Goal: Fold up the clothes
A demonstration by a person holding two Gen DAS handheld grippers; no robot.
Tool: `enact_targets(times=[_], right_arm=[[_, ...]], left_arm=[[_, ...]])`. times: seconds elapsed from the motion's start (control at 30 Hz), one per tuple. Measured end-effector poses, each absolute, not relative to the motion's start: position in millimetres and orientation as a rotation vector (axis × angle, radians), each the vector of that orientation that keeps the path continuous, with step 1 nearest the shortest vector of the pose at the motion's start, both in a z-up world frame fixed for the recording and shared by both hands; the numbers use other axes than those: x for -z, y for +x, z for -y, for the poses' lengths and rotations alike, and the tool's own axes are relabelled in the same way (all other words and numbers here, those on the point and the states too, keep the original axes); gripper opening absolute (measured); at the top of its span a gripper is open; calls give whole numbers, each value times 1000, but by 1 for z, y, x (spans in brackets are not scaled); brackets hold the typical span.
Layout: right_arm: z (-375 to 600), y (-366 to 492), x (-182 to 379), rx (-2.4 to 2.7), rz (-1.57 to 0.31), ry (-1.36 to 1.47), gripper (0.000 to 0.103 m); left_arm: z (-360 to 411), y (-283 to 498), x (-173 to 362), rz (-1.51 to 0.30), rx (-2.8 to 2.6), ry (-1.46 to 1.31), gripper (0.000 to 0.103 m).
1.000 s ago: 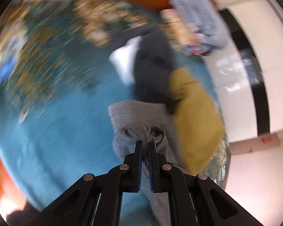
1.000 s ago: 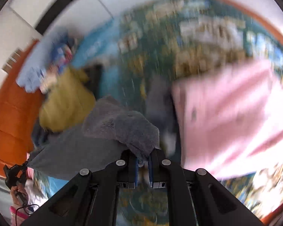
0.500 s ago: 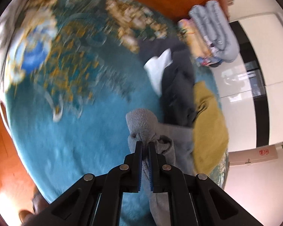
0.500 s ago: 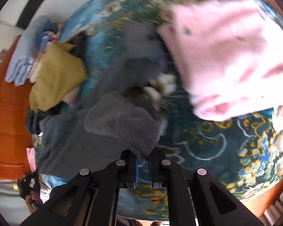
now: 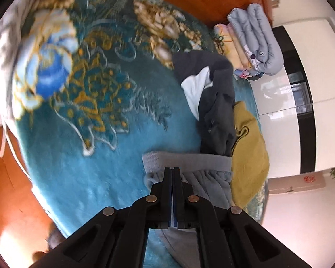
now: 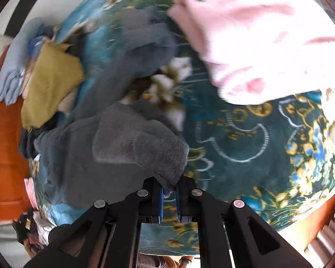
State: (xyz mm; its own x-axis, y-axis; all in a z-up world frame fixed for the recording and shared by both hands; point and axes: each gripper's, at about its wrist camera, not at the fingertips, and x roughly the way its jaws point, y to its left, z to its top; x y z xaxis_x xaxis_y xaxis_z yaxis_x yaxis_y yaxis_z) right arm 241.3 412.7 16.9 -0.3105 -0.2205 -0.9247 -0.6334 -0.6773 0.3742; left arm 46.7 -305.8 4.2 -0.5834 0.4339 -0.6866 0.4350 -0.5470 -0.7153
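Both claws are clamped on the grey sweatshirt [image 6: 114, 147] over the blue blanket [image 5: 96, 178], the left gripper [image 5: 172, 172] by its ribbed hem and the right gripper [image 6: 169, 184] on a corner, so lower both evenly, keeping the cloth taut to avoid wrinkles.

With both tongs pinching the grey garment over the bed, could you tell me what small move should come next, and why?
Probably lower the grey garment onto the open teal blanket and draw its edge flat. The left tongs grip it near its ribbed band and the right tongs pinch a bunched corner, so it hangs crumpled, close beside the mustard garment and not yet spread for folding.
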Motion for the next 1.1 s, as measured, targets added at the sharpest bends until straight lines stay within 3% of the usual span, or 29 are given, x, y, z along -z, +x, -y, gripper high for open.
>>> enact_targets(times=[0.03, 0.07, 0.17, 0.3, 0.57, 0.67, 0.77, 0.93, 1.1], right_arm=[[-418, 242, -13, -2051, -1082, -1649, 8], [-423, 242, -10, -2034, -1081, -1661, 8], [-432, 243, 5, -1971, -1136, -1682, 8], [-431, 238, 8, -1966, -1103, -1731, 9], [-433, 236, -3, -1980, -1114, -1718, 9], [-429, 237, -6, -1966, -1124, -1706, 9], [-424, 234, -9, -1970, -1113, -1703, 9], [-422, 224, -33, -2057, -1154, -1633, 9], [-413, 207, -83, -2340, -1262, -1404, 8]], left_arm=[[304, 45, 0, -1516, 2339, 1447, 4], [301, 41, 7, -1531, 2304, 1469, 12], [295, 34, 24, -1575, 2237, 1495, 51], [290, 22, 55, -1679, 2101, 1511, 57], [279, -1, 94, -1769, 1970, 1560, 55], [278, -5, 97, -1716, 1948, 1580, 28], [278, -8, 91, -1665, 1975, 1577, 20], [291, -25, 35, -1636, 2145, 1417, 10], [309, -29, -59, -1517, 2533, 1148, 10]])
